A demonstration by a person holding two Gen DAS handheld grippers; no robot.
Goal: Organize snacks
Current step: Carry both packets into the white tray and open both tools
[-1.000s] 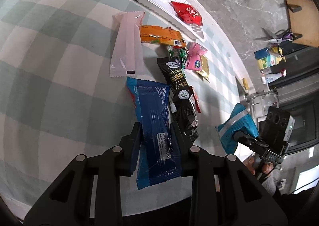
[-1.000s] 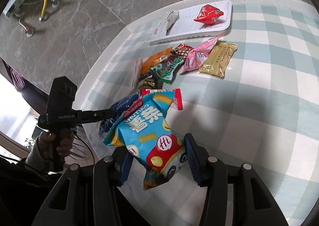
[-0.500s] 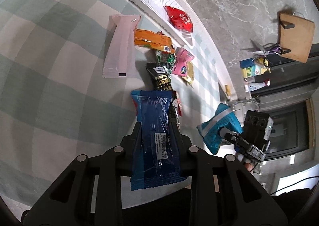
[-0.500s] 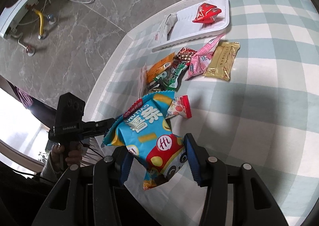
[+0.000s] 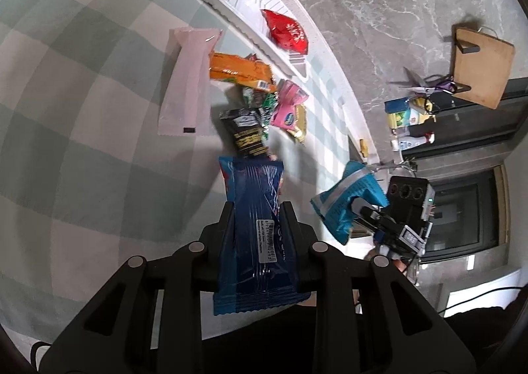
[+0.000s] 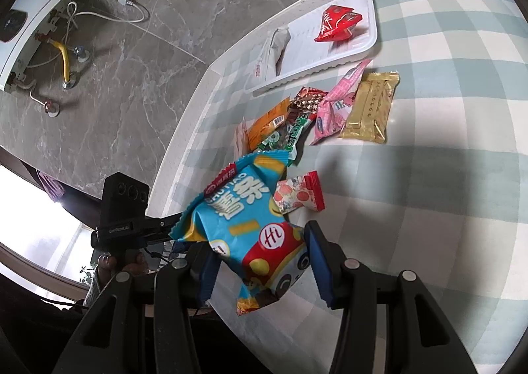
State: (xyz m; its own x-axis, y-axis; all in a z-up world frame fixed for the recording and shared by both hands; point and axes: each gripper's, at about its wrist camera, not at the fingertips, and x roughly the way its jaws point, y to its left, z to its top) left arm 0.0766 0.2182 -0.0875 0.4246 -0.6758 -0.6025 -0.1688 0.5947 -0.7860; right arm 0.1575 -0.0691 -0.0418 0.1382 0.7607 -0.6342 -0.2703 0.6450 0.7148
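Note:
My left gripper (image 5: 259,214) is shut on a dark blue snack packet (image 5: 255,228), lifted off the checked tablecloth (image 5: 82,143). My right gripper (image 6: 260,252) is shut on a light blue chip bag with a cartoon car (image 6: 250,228), also held above the cloth; in the left wrist view that chip bag (image 5: 346,199) hangs at the right. A white tray (image 6: 330,57) at the far table edge holds a red packet (image 6: 336,22) and a white wrapper (image 6: 277,47). Loose snacks lie before it: gold (image 6: 371,108), pink (image 6: 333,106), orange (image 6: 267,121), green (image 6: 290,136).
A long pale pink sachet (image 5: 188,80) and a black packet (image 5: 246,133) lie on the cloth. A small strawberry-print packet (image 6: 298,192) sits near the chip bag. Beyond the table edge is grey marble floor (image 5: 379,11), with a wooden board (image 5: 480,67), scissors and bottles.
The left gripper lifted the dark blue packet off the cloth and drew it back from the pile. The right gripper rolled slightly with the chip bag, uncovering the strawberry-print packet.

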